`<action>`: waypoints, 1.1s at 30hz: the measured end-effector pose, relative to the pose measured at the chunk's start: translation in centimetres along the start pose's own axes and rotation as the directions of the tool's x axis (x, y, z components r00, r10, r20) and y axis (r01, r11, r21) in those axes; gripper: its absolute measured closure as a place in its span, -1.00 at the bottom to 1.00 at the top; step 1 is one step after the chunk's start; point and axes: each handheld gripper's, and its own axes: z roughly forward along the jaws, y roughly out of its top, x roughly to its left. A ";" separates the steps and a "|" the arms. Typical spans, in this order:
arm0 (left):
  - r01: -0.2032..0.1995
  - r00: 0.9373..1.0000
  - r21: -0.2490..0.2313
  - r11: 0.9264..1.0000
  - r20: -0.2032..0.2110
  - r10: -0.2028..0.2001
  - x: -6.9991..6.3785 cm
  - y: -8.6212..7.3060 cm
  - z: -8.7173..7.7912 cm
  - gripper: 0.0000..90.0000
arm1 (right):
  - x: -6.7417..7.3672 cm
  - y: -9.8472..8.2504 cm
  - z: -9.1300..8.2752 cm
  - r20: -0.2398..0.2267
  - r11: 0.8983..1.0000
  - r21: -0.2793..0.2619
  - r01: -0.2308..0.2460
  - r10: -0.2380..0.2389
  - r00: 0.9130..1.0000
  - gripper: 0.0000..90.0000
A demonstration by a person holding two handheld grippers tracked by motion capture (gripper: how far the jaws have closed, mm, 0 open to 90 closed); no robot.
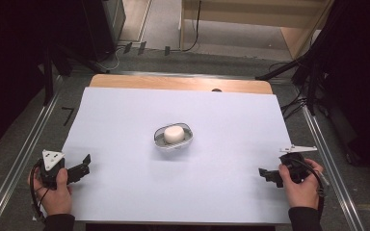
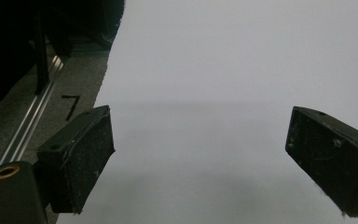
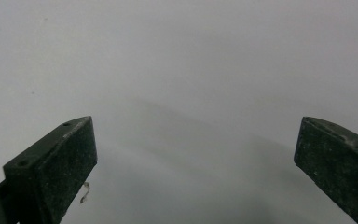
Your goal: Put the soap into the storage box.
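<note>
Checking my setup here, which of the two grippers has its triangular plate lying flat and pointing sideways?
The right gripper: its plate juts flat toward the table edge, while the left gripper carries its plate tilted up.

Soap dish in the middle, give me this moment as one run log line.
soap dish: mid-table, white bar inside, untouched | left tongs: open, near left edge | right tongs: open, near right edge

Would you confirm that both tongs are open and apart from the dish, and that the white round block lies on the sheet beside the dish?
Not quite: in the high view the white round block sits inside the dish, not beside it. The left tongs and right tongs are indeed open and apart from the dish.
</note>
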 end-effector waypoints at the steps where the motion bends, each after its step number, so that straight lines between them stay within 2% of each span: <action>1: -0.002 1.000 0.000 1.000 0.000 0.002 0.0 0.0 0.0 -0.82 | -0.2 -0.3 -0.1 0.004 1.000 -0.002 -0.006 0.006 1.000 -1.00; 9: -0.002 1.000 -0.001 1.000 0.001 0.002 0.0 0.0 0.0 -0.82 | -1.9 -2.7 -1.2 0.028 0.998 -0.060 -0.038 0.039 0.999 -1.00; 15: -0.019 1.000 0.003 1.000 -0.007 0.019 -0.2 0.0 0.0 -0.82 | -2.8 -4.5 -1.9 0.021 0.994 -0.082 -0.070 0.072 0.997 -1.00; 19: -0.015 1.000 0.000 1.000 -0.013 0.015 -0.2 0.0 0.0 -0.82 | -3.4 -5.4 -2.4 0.026 0.992 -0.111 -0.065 0.069 0.997 -1.00; 24: 0.000 1.000 -0.016 1.000 -0.028 0.000 -0.1 -0.1 -0.1 -0.82 | -4.4 -6.9 -3.4 0.019 0.977 -0.198 -0.079 0.085 0.996 -1.00; 27: -0.004 1.000 -0.017 1.000 -0.031 0.004 -0.2 -0.1 -0.1 -0.82 | -4.9 -8.1 -3.5 0.003 0.961 -0.258 -0.098 0.102 0.995 -1.00; 30: -0.003 0.999 -0.030 1.000 -0.045 0.001 -0.2 -0.2 -0.2 -0.82 | -5.0 -8.8 -3.0 -0.006 0.954 -0.283 -0.098 0.100 0.995 -1.00; 33: 0.017 0.998 -0.050 0.999 -0.054 -0.020 -0.1 -0.3 -0.4 -0.82 | -5.0 -9.2 -2.8 -0.020 0.947 -0.306 -0.102 0.101 0.995 -1.00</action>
